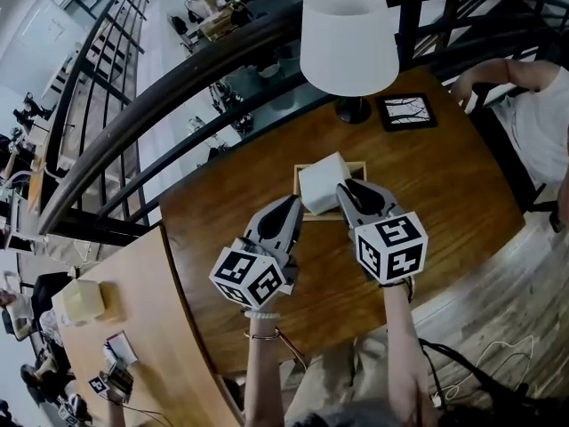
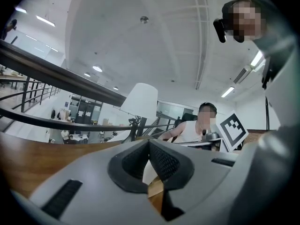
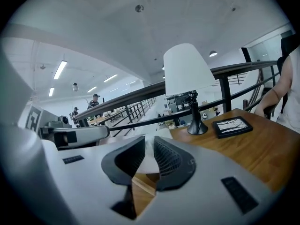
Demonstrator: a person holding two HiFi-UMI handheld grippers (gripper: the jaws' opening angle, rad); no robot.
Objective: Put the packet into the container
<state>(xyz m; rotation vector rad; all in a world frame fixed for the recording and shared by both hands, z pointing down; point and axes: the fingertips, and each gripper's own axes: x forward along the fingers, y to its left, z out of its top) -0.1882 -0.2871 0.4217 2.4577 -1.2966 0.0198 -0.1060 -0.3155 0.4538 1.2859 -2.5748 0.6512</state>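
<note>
A white packet (image 1: 322, 182) hangs just over a shallow wooden container (image 1: 361, 171) on the round brown table (image 1: 444, 194). Both grippers hold it. My left gripper (image 1: 296, 201) is shut on its near left edge, and my right gripper (image 1: 342, 188) is shut on its near right edge. In the left gripper view the jaws (image 2: 149, 146) meet at their tips with the white packet (image 2: 149, 171) showing between them. In the right gripper view the jaws (image 3: 149, 146) stand narrowly apart with the packet (image 3: 146, 159) pinched between the pads, above the wooden container (image 3: 143, 188).
Behind the container stand a white-shaded lamp (image 1: 348, 38) and a black framed picture (image 1: 406, 111). A person (image 1: 542, 123) sits at the table's far right. A dark railing (image 1: 178, 87) curves behind. A lighter table (image 1: 133, 345) at the left carries a yellowish box (image 1: 82, 301).
</note>
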